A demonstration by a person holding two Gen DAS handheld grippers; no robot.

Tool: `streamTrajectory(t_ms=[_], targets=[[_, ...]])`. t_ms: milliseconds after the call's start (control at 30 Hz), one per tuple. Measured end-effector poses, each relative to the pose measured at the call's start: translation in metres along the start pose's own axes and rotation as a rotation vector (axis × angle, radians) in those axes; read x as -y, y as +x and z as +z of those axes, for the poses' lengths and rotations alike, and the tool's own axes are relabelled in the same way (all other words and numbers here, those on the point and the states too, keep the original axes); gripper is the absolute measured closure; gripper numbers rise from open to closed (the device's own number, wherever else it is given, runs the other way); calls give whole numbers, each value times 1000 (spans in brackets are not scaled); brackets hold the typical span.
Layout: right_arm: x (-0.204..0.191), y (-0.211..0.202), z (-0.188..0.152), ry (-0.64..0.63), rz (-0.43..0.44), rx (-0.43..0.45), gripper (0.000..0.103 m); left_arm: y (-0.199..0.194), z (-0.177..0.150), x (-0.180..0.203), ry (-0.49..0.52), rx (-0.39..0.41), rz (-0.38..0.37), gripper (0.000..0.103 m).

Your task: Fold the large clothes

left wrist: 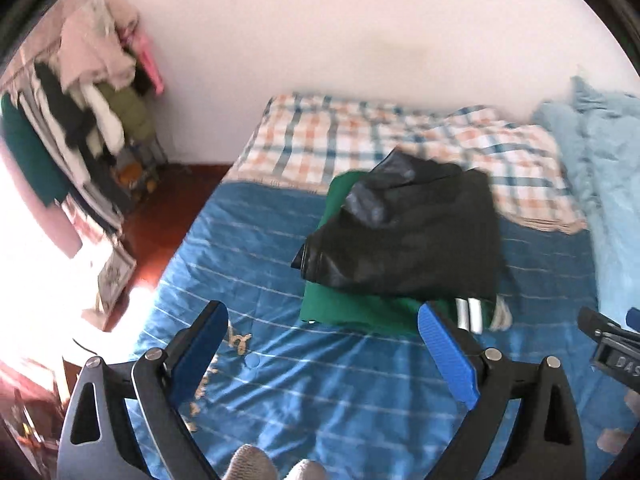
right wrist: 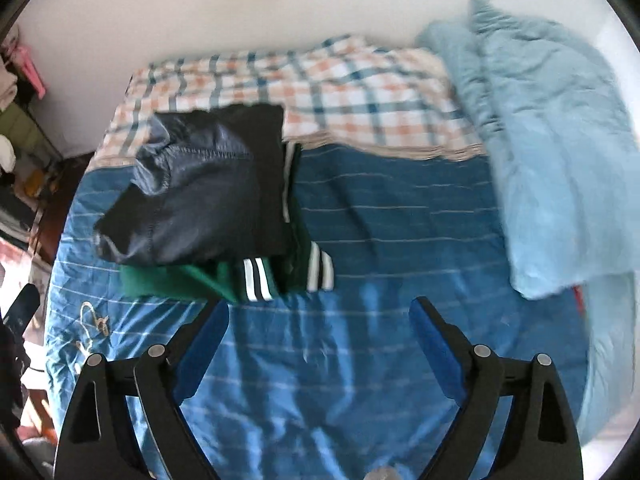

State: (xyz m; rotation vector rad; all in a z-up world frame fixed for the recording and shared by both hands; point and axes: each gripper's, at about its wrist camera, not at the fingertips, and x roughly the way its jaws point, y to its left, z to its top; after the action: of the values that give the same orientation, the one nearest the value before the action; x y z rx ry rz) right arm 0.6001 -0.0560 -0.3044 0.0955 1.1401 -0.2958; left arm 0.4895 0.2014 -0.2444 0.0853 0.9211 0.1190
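While both blue-padded grippers, left gripper (left wrist: pixel 322 322) and right gripper (right wrist: pixel 320 314), hover spread and empty, the folded shiny black jacket (left wrist: pixel 408 236) sits frame-centre atop the green striped-cuff garment (right wrist: pixel 192 282); only the left view shows the upper-left clothes rack (left wrist: pixel 80 120)

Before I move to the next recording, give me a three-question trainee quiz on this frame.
1. True or false: the black garment lies on top of the green garment.
2. Which is holding cloth? A) left tongs B) right tongs C) neither
3. Fill in: the light blue quilt lies along the bed's ___ side in the right wrist view.

Key: 1 true; 2 C, both stand open over the blue sheet; 3 right.
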Motion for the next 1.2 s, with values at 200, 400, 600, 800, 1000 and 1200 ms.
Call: streamTrajectory(t_ms=[200,400,600,800,1000,1200], targets=[[38,-152,-50,3,-34,145,9,-119,-5,-17,13,75,-103,6],[63,-306,-102,-8,-47,308,8,-214,-20,-28,18,164,-119,6],[86,-401,-150,21,-19,400,7,-275,-38,-42,7,220,-126,5],[101,-457,-182,30,-5,447,6,-311,-54,-50,4,234,-159,5],[106,-492,-200,19,16,476,5,-337,-64,-51,22,252,-157,5],[108,-516,-209,7,21,504,5,-353,-69,-55,-4,283,-147,5]])
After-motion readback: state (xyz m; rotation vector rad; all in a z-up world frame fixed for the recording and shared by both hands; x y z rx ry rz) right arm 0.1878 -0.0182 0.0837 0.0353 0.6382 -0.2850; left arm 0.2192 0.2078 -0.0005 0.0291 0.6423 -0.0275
